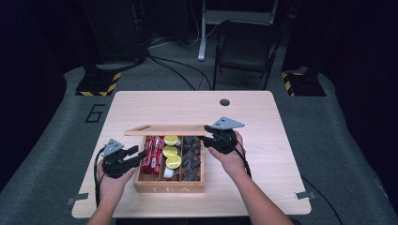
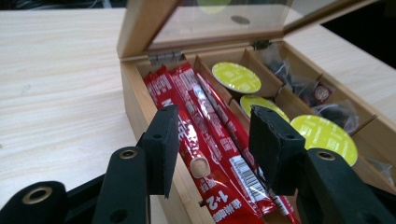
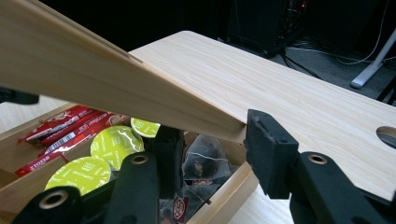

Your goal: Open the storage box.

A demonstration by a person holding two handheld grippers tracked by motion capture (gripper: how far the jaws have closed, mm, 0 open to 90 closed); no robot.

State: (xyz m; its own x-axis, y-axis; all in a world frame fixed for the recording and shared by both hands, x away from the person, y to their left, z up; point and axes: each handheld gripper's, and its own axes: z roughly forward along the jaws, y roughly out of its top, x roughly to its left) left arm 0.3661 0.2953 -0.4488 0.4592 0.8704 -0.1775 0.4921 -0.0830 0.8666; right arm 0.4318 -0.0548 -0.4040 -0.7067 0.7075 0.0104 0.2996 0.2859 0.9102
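Right hand-held gripper (image 3: 212, 140) on raised, glass-paned wooden lid (image 3: 93, 79) of compartmented box (image 1: 169, 185).

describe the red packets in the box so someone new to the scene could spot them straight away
On the pale table sits an open wooden box with three compartments. The red packets lie in its left compartment, next to the left gripper. They are long, flat, shiny sticks, unlike the round yellow-lidded pods beside them.
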